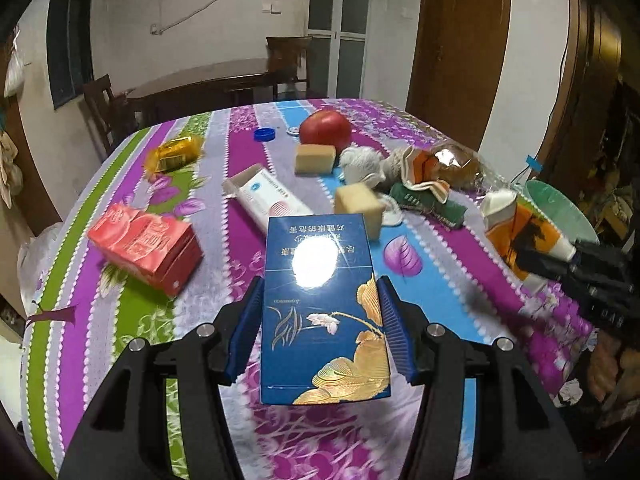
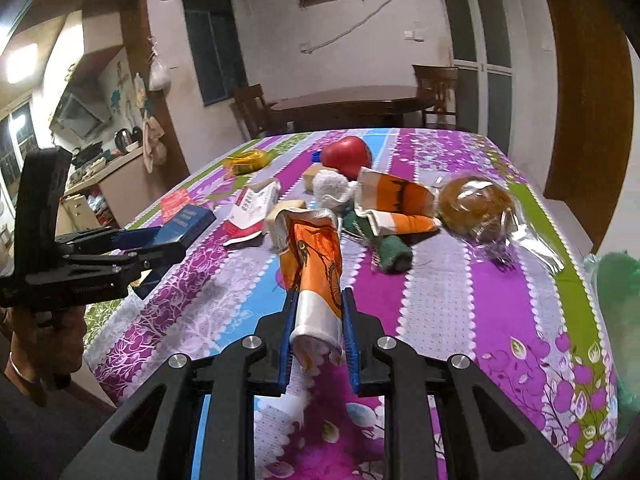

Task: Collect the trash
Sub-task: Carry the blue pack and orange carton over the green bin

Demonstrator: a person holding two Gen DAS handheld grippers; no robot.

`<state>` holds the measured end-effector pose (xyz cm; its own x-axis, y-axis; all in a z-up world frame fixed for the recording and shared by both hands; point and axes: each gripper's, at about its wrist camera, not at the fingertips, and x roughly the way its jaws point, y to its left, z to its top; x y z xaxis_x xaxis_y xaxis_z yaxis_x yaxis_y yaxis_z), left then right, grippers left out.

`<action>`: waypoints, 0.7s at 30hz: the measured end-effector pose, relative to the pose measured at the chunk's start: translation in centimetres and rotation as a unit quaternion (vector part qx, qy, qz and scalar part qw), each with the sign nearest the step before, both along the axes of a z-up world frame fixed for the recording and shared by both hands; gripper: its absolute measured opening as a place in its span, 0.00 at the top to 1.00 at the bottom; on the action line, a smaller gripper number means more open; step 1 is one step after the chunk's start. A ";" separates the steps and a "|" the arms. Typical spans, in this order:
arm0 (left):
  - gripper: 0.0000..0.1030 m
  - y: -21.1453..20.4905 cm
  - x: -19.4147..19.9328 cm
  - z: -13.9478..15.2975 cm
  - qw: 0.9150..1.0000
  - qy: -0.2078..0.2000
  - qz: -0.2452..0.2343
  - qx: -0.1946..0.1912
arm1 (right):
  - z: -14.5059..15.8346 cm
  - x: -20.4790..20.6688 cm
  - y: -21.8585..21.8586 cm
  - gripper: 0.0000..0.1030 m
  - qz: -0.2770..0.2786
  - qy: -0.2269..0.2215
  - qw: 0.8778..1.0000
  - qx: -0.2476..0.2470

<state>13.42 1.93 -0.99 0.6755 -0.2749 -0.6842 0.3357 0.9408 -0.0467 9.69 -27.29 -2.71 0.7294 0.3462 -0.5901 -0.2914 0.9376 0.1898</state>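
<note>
The left gripper (image 1: 320, 312) was clamped on a blue box (image 1: 320, 300), its length running away from the camera above the table (image 1: 132, 312); the right gripper (image 2: 318, 320) pinched a crushed cup (image 2: 316, 276), its mouth pointing away; the green bin (image 1: 560, 208) was cut off beside the table's right edge.

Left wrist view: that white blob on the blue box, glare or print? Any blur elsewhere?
Left wrist view: glare, a blown-out light reflection on the glossy blue box, hiding some print; the right gripper at the frame edge is smeared. Right wrist view: the green bowl is blurred; fisheye bends the table edge.
</note>
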 end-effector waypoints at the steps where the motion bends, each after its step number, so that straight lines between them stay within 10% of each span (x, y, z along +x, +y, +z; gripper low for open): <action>1: 0.48 -0.3 0.2 0.1 1.000 0.001 -0.001 -0.003 | -0.1 0.1 0.1 0.78 -0.001 0.001 1.000 0.003; 21: 0.48 -9.6 1.9 1.1 0.999 -0.005 -0.035 0.008 | 1.7 -2.6 -6.1 0.78 -0.095 -0.022 0.995 0.024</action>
